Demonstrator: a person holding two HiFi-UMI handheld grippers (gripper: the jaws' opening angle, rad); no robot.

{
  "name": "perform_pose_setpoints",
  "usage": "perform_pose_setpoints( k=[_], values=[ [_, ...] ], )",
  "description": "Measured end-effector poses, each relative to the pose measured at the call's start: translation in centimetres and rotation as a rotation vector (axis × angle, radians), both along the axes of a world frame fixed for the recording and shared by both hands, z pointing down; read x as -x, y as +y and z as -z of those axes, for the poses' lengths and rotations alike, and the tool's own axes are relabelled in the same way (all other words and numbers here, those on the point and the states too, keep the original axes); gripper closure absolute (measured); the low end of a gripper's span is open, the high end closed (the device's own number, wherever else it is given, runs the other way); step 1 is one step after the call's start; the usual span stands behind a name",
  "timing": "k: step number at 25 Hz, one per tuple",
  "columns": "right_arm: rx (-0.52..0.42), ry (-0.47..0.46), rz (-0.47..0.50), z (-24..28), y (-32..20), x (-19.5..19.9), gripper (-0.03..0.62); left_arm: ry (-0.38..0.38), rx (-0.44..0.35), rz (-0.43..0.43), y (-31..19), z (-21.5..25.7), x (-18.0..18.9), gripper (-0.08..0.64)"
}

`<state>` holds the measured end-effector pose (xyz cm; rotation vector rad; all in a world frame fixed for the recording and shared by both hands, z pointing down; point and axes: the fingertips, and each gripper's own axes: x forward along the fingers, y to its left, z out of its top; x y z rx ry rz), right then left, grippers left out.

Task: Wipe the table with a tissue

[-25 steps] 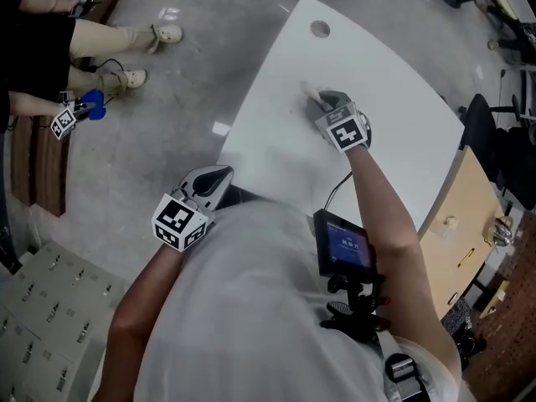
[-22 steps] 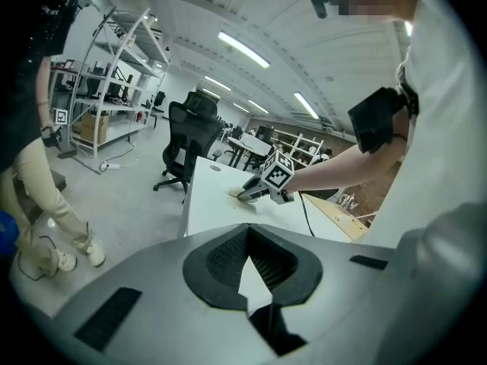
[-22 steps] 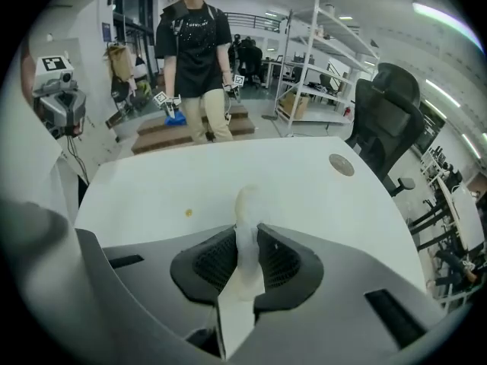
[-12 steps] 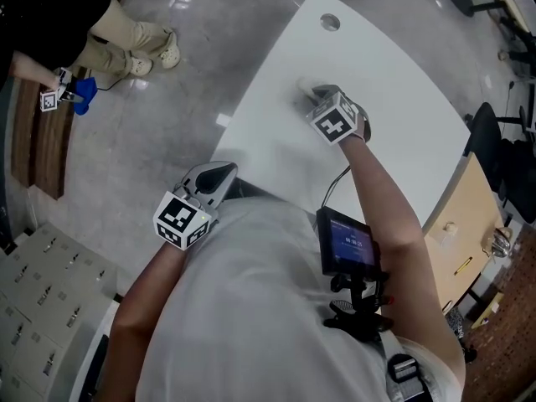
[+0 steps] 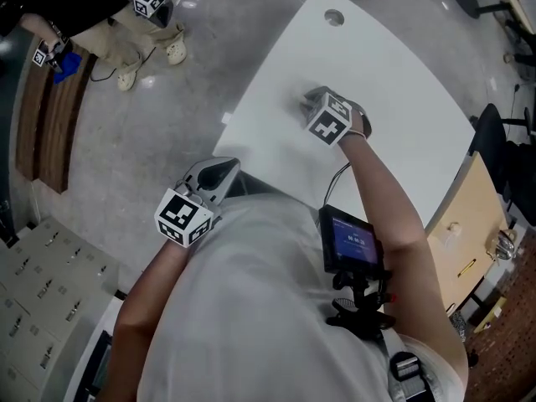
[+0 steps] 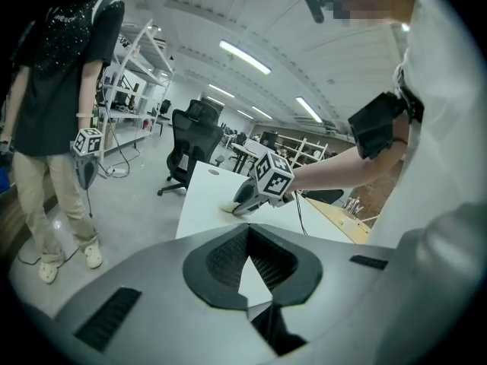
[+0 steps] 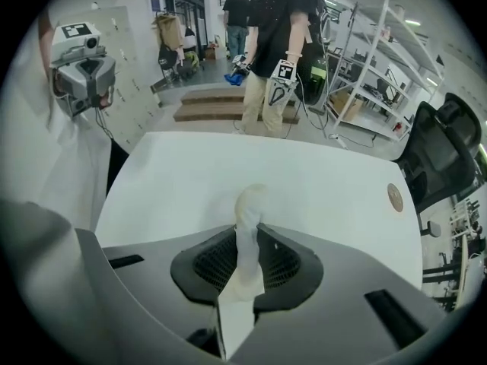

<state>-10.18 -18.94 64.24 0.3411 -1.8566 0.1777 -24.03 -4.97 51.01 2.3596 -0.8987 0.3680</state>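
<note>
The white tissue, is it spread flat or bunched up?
Bunched up: the white tissue is a crumpled strip pinched in the jaws of the right gripper.

- My head camera looks steeply down over my chest onto the white table (image 5: 402, 132).
- My left gripper (image 6: 247, 276) camera, low and just off the near edge, faces across that table.
- My right gripper (image 7: 240, 280) camera, close above the tabletop, looks past the tissue (image 7: 249, 204) across the same surface.

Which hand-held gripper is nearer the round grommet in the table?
Right: the right hand-held gripper is mid-table, short of the grommet; the left hand-held gripper is at the near edge.
</note>
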Motion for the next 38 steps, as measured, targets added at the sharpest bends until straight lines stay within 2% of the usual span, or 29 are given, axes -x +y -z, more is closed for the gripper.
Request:
perform_pose_setpoints(
  k=[5, 15, 20, 22, 26, 31, 34, 38],
  values=[
    [0.014, 0.007, 0.053, -0.2, 2.8, 0.8, 0.531, 0.004, -0.021, -0.016, 0.1, 0.5, 0.6, 0.554],
    [0.024, -0.009, 0.083, -0.2, 8.5, 2.6, 0.531, 0.009, -0.039, -0.071, 1.7, 0.7, 2.3, 0.554],
    [0.018, -0.041, 0.121, -0.2, 11.2, 3.0, 0.531, 0.016, -0.051, -0.101, 2.6, 0.9, 2.3, 0.555],
    [0.029, -0.064, 0.109, -0.3, 11.9, 3.0, 0.531, 0.019, -0.060, -0.110, 2.8, 1.1, 2.4, 0.554],
    [0.090, -0.109, 0.015, -0.3, 14.2, 3.6, 0.531, 0.027, -0.073, -0.120, 3.4, 1.4, 2.5, 0.554],
    [0.227, -0.219, -0.150, 0.0, 17.9, 4.7, 0.531, 0.037, -0.095, -0.133, 3.5, 1.8, 2.7, 0.554],
    [0.260, -0.355, -0.264, 1.4, 19.2, 5.7, 0.529, 0.046, -0.108, -0.148, 4.0, 2.3, 2.8, 0.554],
    [0.228, -0.600, -0.547, 4.5, 18.5, 4.8, 0.529, 0.051, -0.113, -0.179, 4.8, 2.1, 3.0, 0.554]
  ],
)
